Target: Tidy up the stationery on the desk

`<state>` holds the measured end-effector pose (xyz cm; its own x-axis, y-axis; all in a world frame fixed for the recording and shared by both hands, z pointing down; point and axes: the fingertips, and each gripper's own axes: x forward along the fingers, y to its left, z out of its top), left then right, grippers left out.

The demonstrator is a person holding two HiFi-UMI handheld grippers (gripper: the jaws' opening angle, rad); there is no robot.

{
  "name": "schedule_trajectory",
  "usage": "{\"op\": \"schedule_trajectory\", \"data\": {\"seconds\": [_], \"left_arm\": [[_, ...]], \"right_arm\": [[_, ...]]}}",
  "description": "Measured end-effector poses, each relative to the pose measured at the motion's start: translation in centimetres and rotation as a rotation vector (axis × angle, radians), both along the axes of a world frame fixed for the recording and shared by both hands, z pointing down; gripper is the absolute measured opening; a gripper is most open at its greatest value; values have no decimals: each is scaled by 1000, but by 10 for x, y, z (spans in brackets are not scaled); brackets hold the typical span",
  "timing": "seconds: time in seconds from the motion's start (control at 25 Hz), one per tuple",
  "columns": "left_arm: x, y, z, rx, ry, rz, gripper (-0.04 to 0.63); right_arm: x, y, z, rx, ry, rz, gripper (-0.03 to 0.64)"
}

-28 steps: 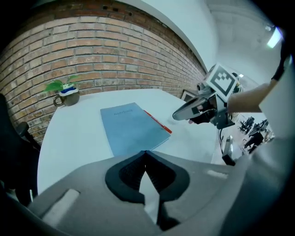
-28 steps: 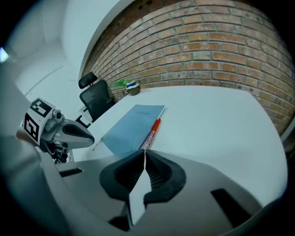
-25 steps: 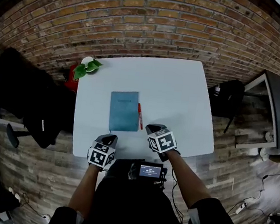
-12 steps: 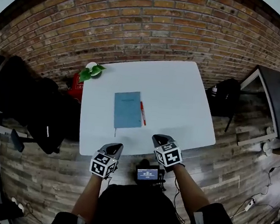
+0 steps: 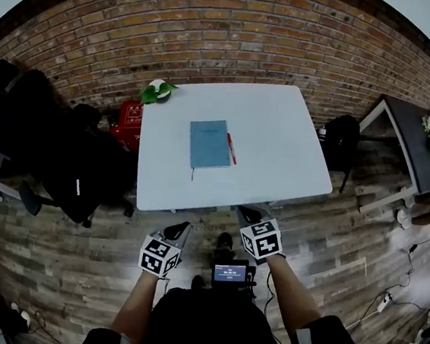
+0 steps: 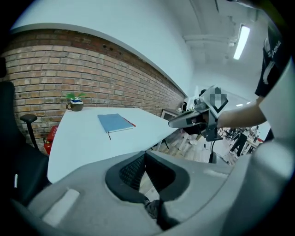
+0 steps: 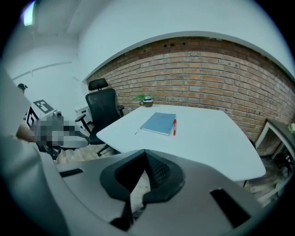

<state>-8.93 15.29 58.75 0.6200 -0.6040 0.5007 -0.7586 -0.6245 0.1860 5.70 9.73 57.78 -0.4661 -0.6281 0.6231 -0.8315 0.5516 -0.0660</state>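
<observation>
Left claw (image 6: 145, 154), right claw (image 7: 145, 152) hanging clenched, empty, short of desk (image 5: 277, 159). Red pen (image 5: 232, 149) lying beside blue notebook (image 5: 209, 144), lengthwise toward brick wall (image 5: 215, 22); cap end indistinguishable.

Grey left gripper (image 5: 181, 227) and right gripper (image 5: 249, 211), 2 black-white marker cubes (image 5: 158, 258), black T-shirt (image 5: 198, 327)

The desk (image 5: 280, 136) is bare across its right half and along its near strip. From the floor side, the left gripper (image 5: 179, 231) and the right gripper (image 5: 249, 214) face an unblocked near edge. Left of the middle lies a notebook (image 5: 209, 144) with a pen (image 5: 232, 149) just beside its right edge. A potted plant (image 5: 157, 89) takes the far left corner. An office chair (image 5: 57, 151) crowds the left side, and a brick wall (image 5: 236, 40) closes the far side.
</observation>
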Motion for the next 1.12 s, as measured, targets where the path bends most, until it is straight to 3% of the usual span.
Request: {"op": "schedule_trajectory", "data": {"seconds": [0.24, 0.48, 0.72, 0.96, 1.12], "left_arm": [[-9, 67, 3, 11, 3, -5, 11], [-7, 102, 5, 22, -8, -41, 11], [8, 112, -6, 65, 17, -84, 11], [45, 120, -28, 89, 88, -30, 11], [55, 122, -29, 85, 62, -10, 11]], "right_arm": [[-10, 70, -9, 20, 23, -4, 9], [-6, 116, -11, 40, 43, -22, 8], [12, 140, -16, 48, 57, -25, 8], [36, 151, -15, 50, 72, -47, 8], [38, 146, -23, 72, 57, -58, 9]]}}
